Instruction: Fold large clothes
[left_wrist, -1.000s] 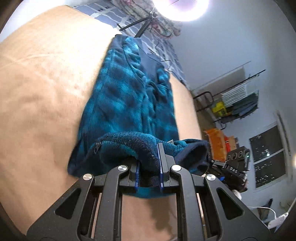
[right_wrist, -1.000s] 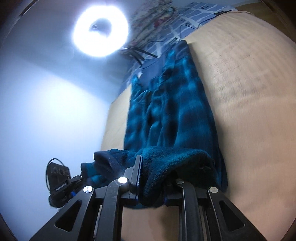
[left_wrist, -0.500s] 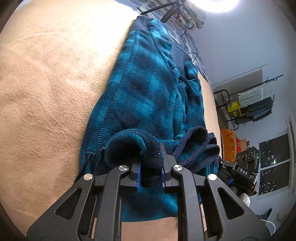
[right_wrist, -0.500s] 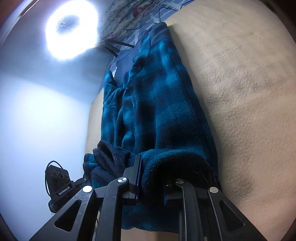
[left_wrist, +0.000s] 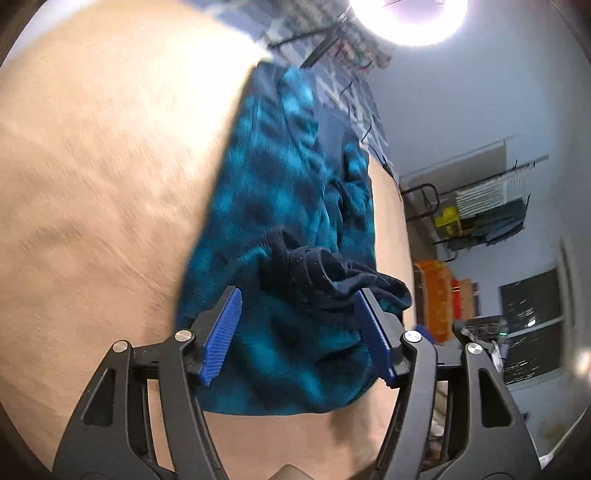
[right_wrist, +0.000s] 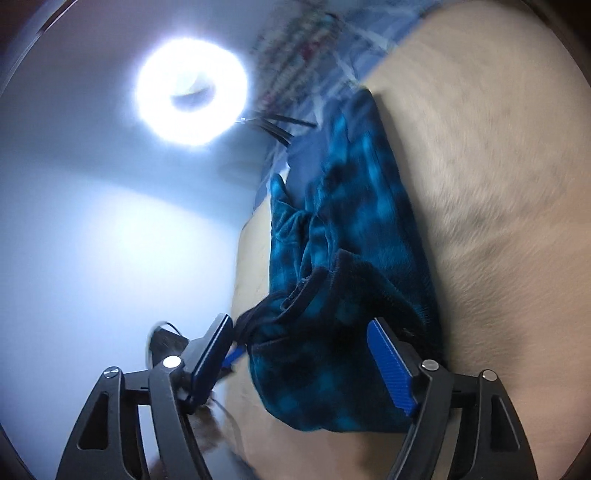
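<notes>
1. Left wrist view: your left gripper (left_wrist: 297, 328) has just been opening, and its blue ribbed pads (left_wrist: 221, 334) now stand wide apart, pressing on nothing. Between and beyond them lies the fleece garment (left_wrist: 284, 206), teal with dark blotches, a long strip running away from you across the tan bed cover (left_wrist: 96, 177). Its near end is doubled back on itself, so a dark navy hem (left_wrist: 332, 269) sits bunched on top. The picture is blurred by motion.

2. Same view, surroundings: a bright ring light (left_wrist: 410, 18) glares at the top. To the right, off the bed, stand a drying rack (left_wrist: 491, 206) with hung cloth, an orange box (left_wrist: 436, 288) and a dark window (left_wrist: 532, 325).

3. Right wrist view: your right gripper (right_wrist: 301, 362) has likewise just been opening, and its jaws are spread. The folded near end of the garment (right_wrist: 332, 332) lies between them on the bed cover (right_wrist: 498, 184), free of both pads. A little dark cloth at the left edge reaches the left finger (right_wrist: 210, 347); whether they touch, you cannot tell.

4. Same view, surroundings: the ring light (right_wrist: 192, 88) shines upper left before a pale wall (right_wrist: 92, 240).
</notes>
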